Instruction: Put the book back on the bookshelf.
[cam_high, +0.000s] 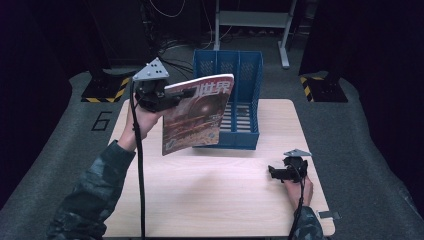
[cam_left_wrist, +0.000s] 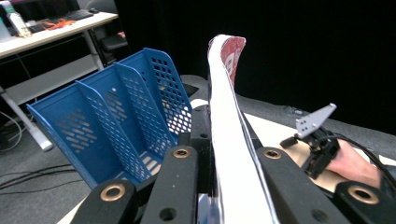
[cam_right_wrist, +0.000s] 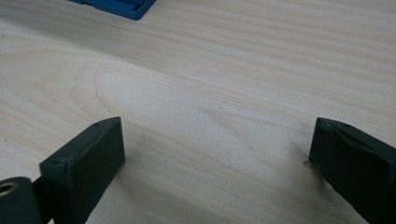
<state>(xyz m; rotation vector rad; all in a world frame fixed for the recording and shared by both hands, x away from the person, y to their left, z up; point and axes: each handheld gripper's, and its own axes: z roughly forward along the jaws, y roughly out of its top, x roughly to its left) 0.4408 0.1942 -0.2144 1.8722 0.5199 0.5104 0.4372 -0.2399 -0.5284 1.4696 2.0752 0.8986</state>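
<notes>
A magazine (cam_high: 198, 114) with a reddish-brown cover is held upright in the air, just in front of the blue file rack (cam_high: 240, 95). My left gripper (cam_high: 161, 96) is shut on its left edge. In the left gripper view the magazine (cam_left_wrist: 231, 140) stands edge-on between the two black jaws, and the blue file rack (cam_left_wrist: 116, 116) with its slotted dividers lies to the left. My right gripper (cam_high: 274, 172) rests on the table at the front right. In the right gripper view its jaws (cam_right_wrist: 215, 158) stand wide apart over bare wood, with nothing between them.
The light wooden table (cam_high: 220, 200) has free room in its middle and front. A grey floor surrounds it. A metal desk frame (cam_high: 252, 20) and cables lie behind the rack. A corner of the blue rack (cam_right_wrist: 116, 7) shows at the top of the right gripper view.
</notes>
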